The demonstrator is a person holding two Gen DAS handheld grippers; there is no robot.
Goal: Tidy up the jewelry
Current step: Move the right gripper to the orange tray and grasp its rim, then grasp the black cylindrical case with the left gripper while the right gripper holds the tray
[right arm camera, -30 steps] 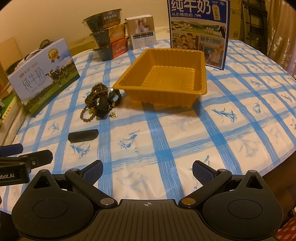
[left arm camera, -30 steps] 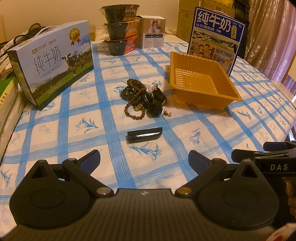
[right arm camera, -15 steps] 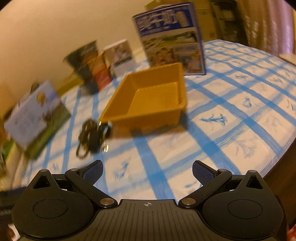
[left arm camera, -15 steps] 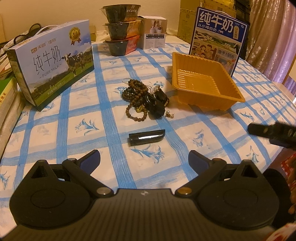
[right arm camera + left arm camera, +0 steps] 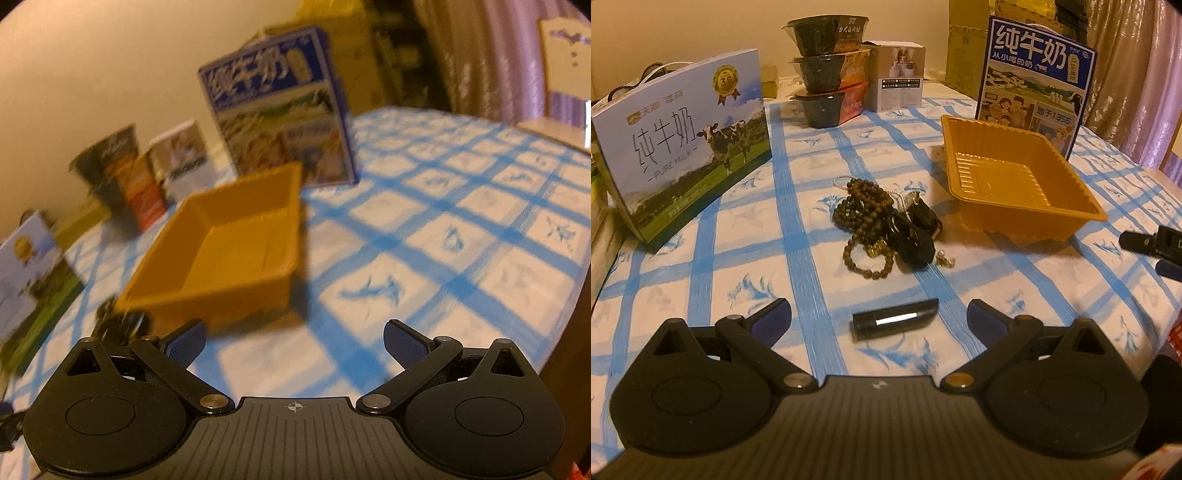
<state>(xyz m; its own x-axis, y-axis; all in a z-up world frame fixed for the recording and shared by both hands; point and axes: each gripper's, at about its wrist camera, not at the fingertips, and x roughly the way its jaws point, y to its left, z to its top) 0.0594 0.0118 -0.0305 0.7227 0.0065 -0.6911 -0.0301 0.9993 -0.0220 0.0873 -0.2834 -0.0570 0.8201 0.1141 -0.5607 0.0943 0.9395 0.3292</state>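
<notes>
A heap of brown bead bracelets and dark jewelry (image 5: 882, 221) lies mid-table on the blue-checked cloth. To its right stands an orange plastic tray (image 5: 1067, 212) with nothing in it, also seen blurred in the right wrist view as the tray (image 5: 221, 291). A black lipstick-like tube (image 5: 895, 323) lies just ahead of my left gripper (image 5: 879, 317), which is open and holds nothing. My right gripper (image 5: 293, 338) is open and tilted, close to the tray's near corner; its fingers (image 5: 1145, 243) show at the left view's right edge. The jewelry heap (image 5: 118, 321) peeks beside its left finger.
A milk carton box (image 5: 683, 158) stands at the left, stacked food bowls (image 5: 827, 66) and a small white box (image 5: 899, 75) at the back, a blue milk box (image 5: 1038, 81) behind the tray. The table edge (image 5: 569, 317) drops off at the right.
My right gripper has swung forward and tilted, closing in on the tray; its view is now blurred. My left gripper has crept forward toward the black tube. Both stay open.
</notes>
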